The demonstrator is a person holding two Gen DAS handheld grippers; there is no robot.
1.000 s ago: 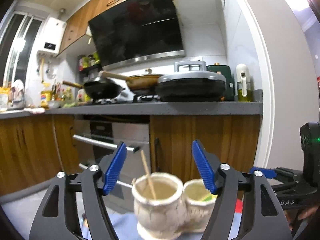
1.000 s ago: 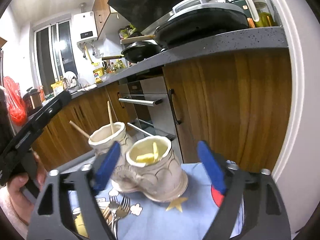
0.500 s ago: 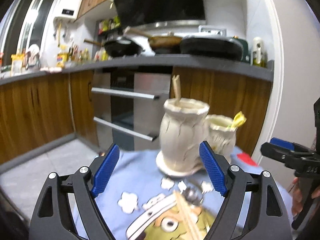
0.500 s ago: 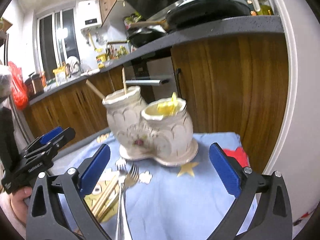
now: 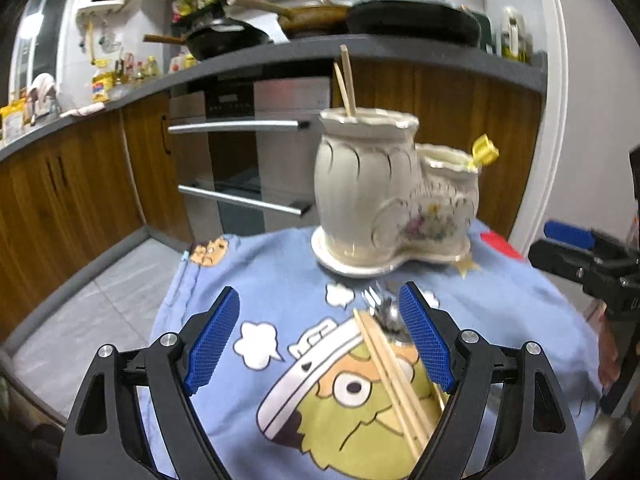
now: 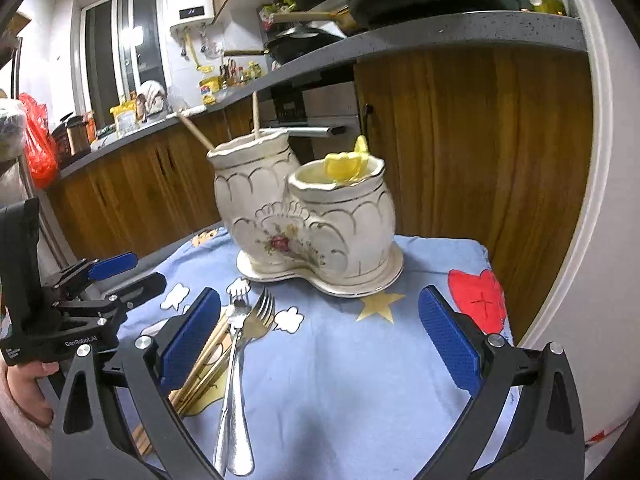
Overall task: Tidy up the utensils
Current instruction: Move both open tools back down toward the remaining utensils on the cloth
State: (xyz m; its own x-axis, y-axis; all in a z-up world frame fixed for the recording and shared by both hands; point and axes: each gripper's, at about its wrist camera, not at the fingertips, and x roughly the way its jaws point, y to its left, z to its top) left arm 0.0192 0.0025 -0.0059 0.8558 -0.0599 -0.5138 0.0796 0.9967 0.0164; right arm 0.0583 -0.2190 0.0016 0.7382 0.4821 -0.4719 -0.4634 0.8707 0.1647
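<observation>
Left claw [image 5: 320,340] and right claw [image 6: 320,336], both wide and empty, have drawn back and lowered since earlier. Wooden chopsticks [image 5: 394,376] and steel fork [image 6: 256,316] lie on the cartoon-print cloth [image 6: 352,360]; glossy ceramic twin-pot holder [image 6: 308,216] stands beyond.

We see a cream ceramic holder [image 6: 308,220] with gold scallop lines and a pink floral motif. The cloth [image 6: 360,360] is light blue, printed with white clouds, a yellow star and a red heart. Gripper pads [image 5: 216,338] are blue, ridged; chopsticks [image 5: 394,372] tan; fork [image 6: 240,360] silver.
</observation>
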